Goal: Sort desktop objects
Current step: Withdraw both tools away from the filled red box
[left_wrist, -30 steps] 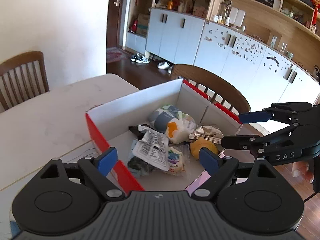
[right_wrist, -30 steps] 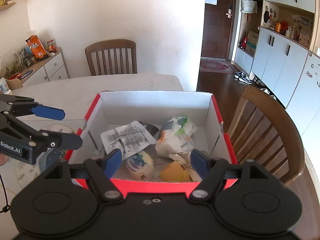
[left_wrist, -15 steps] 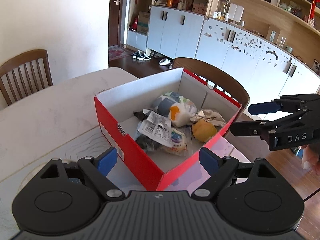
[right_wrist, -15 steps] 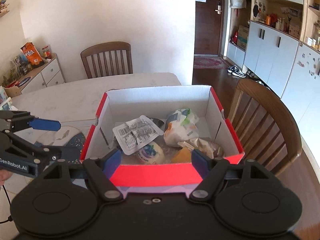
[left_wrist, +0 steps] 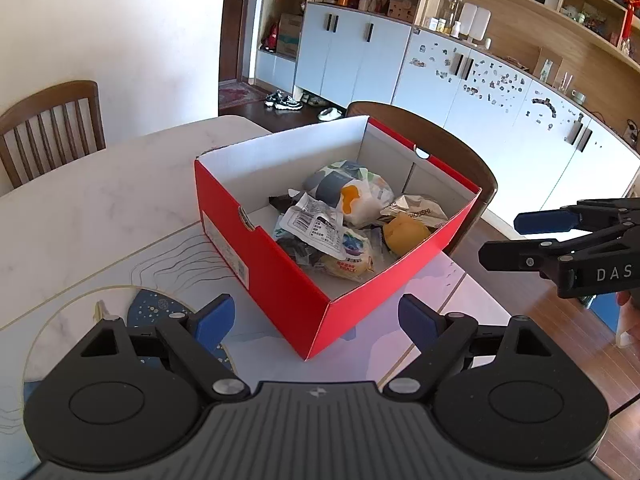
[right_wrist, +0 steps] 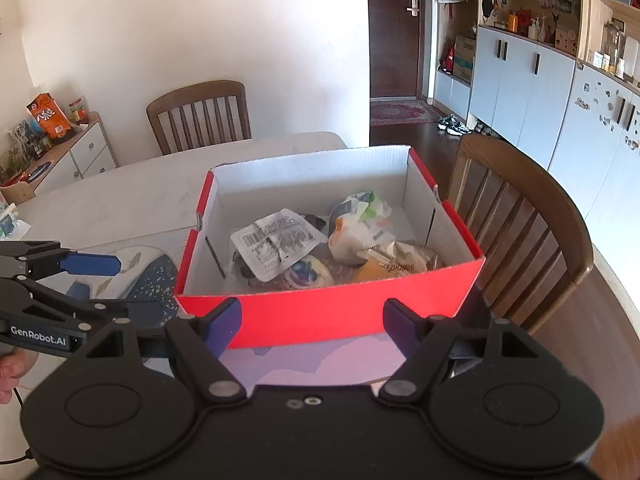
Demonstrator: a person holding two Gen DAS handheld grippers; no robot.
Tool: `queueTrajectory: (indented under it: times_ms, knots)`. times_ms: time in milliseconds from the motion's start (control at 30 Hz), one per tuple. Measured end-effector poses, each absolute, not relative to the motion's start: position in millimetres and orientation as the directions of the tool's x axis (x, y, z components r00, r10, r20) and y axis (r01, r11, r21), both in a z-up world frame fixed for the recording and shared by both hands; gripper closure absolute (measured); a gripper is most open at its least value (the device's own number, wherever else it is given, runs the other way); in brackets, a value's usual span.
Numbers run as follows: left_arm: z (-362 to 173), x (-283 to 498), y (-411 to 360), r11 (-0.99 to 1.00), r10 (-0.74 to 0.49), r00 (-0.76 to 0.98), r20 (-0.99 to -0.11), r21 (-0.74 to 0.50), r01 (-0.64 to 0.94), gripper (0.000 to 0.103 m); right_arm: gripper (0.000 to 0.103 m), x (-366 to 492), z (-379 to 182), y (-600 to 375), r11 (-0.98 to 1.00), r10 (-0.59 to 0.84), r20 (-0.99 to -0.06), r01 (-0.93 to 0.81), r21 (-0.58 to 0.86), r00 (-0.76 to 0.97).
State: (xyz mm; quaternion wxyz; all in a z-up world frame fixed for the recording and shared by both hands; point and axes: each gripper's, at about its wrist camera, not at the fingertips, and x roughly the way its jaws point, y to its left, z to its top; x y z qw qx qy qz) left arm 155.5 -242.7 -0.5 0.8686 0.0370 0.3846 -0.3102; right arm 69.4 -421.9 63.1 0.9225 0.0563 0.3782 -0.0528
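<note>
Box [left_wrist: 280,280] now farther off: red outside, white inside, snack-packet [left_wrist: 316,232] clutter

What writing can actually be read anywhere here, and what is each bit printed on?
"DAS": on the side of the right gripper, cut off at the picture's edge.
"GenRobot.AI": on the side of the left gripper.
"HOUSHI": on the crinkled beige packet in the red box.
Too small or blurred to read: the barcode label on the white packet, the orange bag on the sideboard.

The open red cardboard box [right_wrist: 328,316] sits on the white marble table [right_wrist: 120,200]; several crumpled snack packets [right_wrist: 280,240] lie inside it, a brown wooden chair [right_wrist: 532,216] just beside it.
</note>
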Motion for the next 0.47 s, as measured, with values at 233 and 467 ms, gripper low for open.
queueTrajectory:
  times_ms: [233, 467]
  knots:
    - [-2, 152, -236, 0.802, -0.518, 0.505, -0.69, -0.188, 0.566, 0.014, 0.025, 66, 61, -414, 0.987, -0.062, -0.709, 0.15, 0.062, 0.703]
    - [-3, 149, -228, 0.796, -0.53, 0.493, -0.69, -0.203, 0.571, 0.014, 0.025, 64, 61, -406, 0.985, -0.074, -0.715, 0.164, 0.058, 0.695]
